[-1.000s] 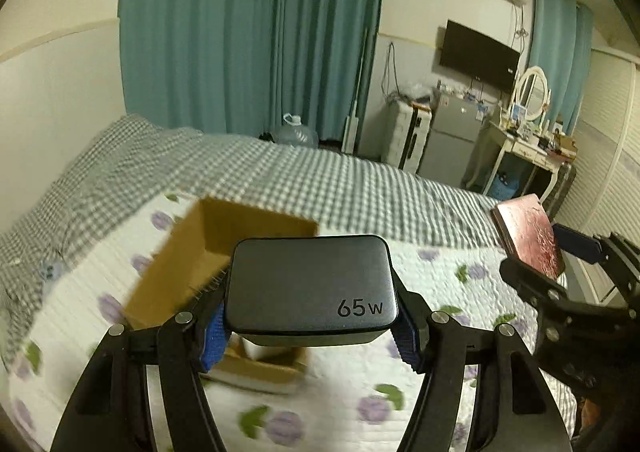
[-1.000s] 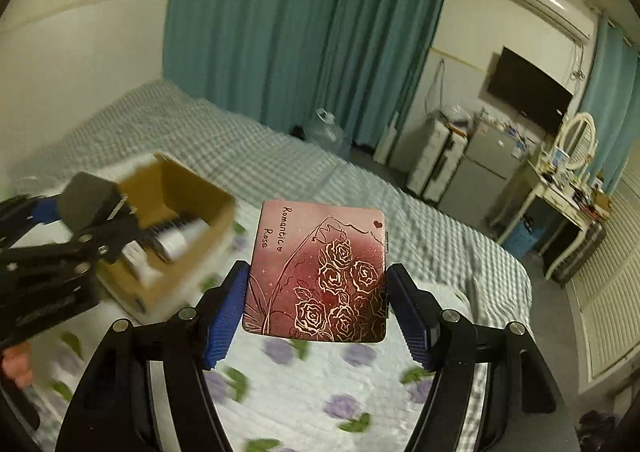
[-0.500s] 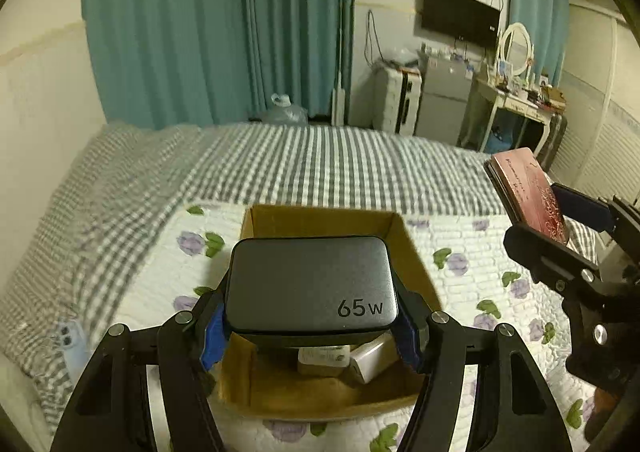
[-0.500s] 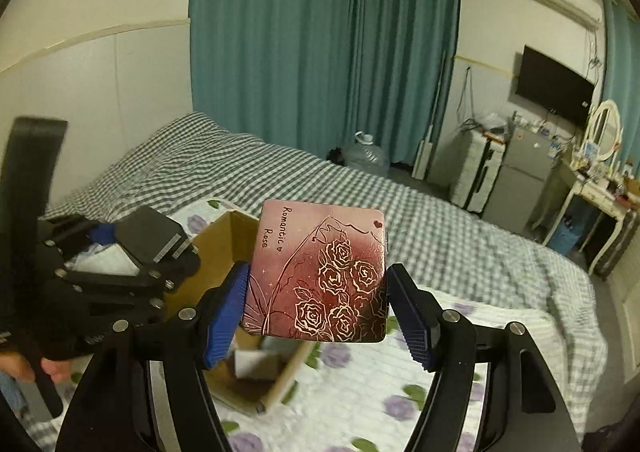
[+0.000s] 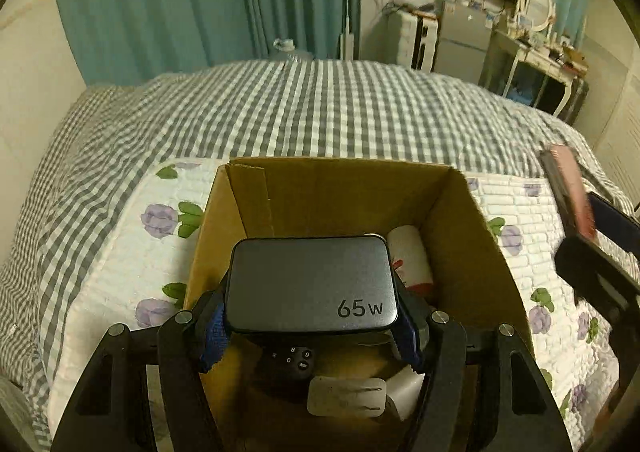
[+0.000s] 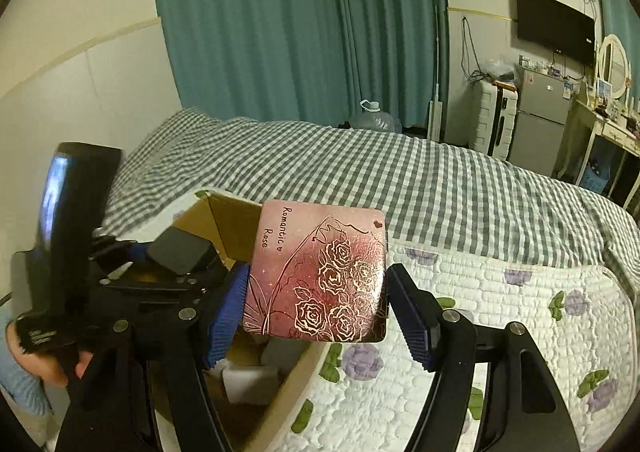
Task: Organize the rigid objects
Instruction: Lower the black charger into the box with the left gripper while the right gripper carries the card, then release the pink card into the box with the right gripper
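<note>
Bedroom backdrop behind the work.

Checked grey-and-white bedspread (image 5: 320,112) under a white quilt (image 6: 500,312) with purple flowers. Teal curtains (image 6: 300,32) along the far wall, water jug (image 6: 374,118) on the floor at their foot. Black TV (image 6: 554,26) on the wall at right, above a grey fridge (image 6: 538,116) and white suitcase (image 6: 494,122). Oval mirror (image 6: 614,66) on a dresser (image 5: 532,56).

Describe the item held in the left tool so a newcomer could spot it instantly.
Start at the open cardboard box on the floral quilt on the bed. Just above its opening, the left tool grips a dark grey, rounded-corner charger block. Unlike the white items in the box, it is marked "65W".
</note>
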### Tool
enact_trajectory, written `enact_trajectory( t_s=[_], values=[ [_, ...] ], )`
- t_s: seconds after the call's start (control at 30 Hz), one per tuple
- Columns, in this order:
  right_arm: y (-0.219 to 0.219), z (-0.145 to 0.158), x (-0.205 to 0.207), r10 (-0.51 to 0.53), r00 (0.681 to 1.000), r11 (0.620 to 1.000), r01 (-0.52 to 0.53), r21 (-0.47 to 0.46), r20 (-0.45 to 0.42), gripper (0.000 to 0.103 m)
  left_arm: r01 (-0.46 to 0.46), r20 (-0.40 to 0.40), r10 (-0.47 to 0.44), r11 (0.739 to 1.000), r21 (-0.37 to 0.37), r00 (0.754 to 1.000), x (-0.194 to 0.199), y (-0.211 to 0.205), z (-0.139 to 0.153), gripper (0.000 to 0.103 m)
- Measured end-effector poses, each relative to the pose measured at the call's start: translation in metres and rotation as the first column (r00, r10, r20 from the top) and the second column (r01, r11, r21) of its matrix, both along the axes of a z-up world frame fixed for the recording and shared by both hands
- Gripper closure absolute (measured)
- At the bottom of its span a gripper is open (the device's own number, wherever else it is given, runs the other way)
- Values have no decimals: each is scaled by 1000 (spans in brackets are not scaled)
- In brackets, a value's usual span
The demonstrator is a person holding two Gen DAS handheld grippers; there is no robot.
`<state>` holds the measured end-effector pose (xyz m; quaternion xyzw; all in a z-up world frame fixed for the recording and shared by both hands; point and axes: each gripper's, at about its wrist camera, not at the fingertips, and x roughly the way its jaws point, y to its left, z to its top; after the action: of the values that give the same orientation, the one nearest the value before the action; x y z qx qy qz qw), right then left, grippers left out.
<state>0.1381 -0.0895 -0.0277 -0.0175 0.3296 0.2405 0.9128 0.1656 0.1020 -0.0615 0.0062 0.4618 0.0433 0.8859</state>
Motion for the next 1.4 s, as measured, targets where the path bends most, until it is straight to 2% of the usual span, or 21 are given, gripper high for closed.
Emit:
enact_trajectory(
  t_s=[0.1,0.23,0.57,0.77,0.9,1.1,1.23,1.4],
  values=[
    [2,0,-3,10,1000,1000,-10,-9,2,34,-47,-38,47,999,-11,998,7,7,-1,33],
    [2,-3,-7,21,1000,1000,-21,-14,1,34,-62,7,62,998,0,998,-3,9,6,33],
    [0,-2,-24,5,1000,998,-6,-66,-2,34,-39,134,41,999,-15,990,-61,14,37,33],
    [28,6,-24,25,1000,995,-25,-100,-5,34,-49,166,55,998,-42,985,-91,29,39,33],
    [53,-6,-20,42,999,989,-44,-141,-12,34,-26,157,33,999,-47,987,-94,32,34,33],
    [69,-19,-5,39,999,989,-40,-141,-12,34,-14,165,21,999,-43,986,-96,32,31,33],
    [65,-15,-3,10,1000,992,-12,-128,-15,24,-16,173,20,1000,-25,985,-98,28,31,33],
    [38,1,-25,-36,999,995,36,-93,2,22,-25,252,33,999,-37,967,-111,21,48,33]
  ],
)
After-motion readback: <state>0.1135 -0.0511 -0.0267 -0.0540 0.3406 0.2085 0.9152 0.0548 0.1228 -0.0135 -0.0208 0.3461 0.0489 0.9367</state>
